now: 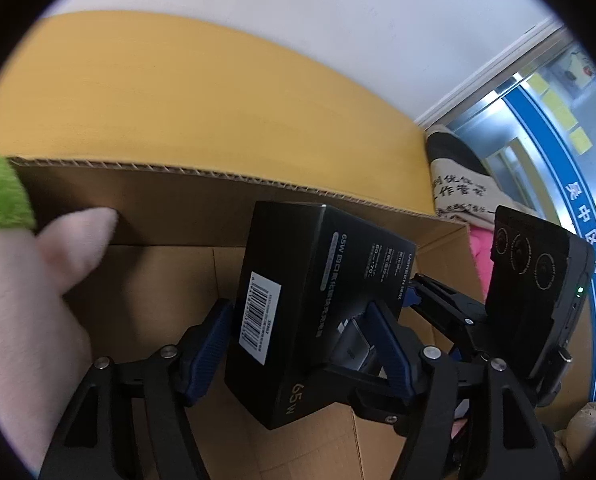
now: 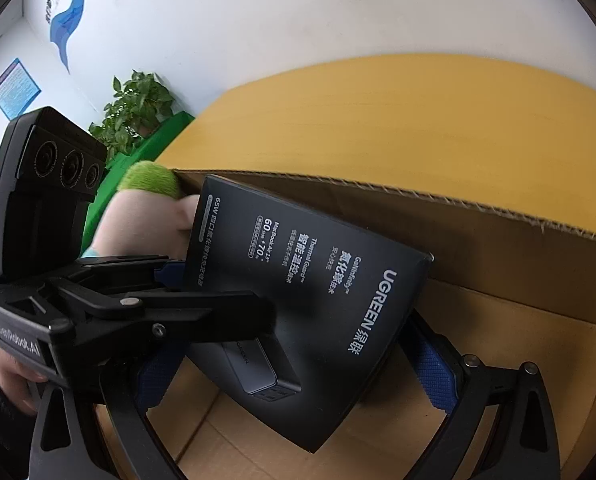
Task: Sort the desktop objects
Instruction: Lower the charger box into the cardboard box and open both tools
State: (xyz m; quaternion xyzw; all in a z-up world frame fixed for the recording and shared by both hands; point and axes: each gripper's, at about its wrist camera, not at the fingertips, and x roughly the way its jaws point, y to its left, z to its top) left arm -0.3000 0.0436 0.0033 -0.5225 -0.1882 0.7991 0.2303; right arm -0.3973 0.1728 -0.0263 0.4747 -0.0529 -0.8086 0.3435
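Observation:
A black charger box (image 1: 318, 280) (image 2: 318, 300) with white print hangs tilted over the open cardboard carton (image 1: 169, 200) (image 2: 498, 252). My left gripper (image 1: 298, 316) is shut on it, blue pads against its two sides; in the right wrist view the left gripper (image 2: 213, 288) reaches in from the left. My right gripper (image 2: 293, 340) also grips the box, fingertips touching its edges. One of its fingers (image 1: 438, 296) meets the box's right edge in the left wrist view. A pale pink soft toy with a fuzzy green top (image 1: 25, 280) (image 2: 145, 204) lies at the carton's left end.
The carton stands on a yellow table (image 1: 177, 92) (image 2: 418, 120) against a white wall. A printed cloth bag (image 1: 458, 192) and pink fabric (image 1: 478, 256) lie right of the carton, before a glass door. A potted plant (image 2: 137, 112) stands far left. A hand in a black sleeve (image 2: 5, 384) holds the left gripper.

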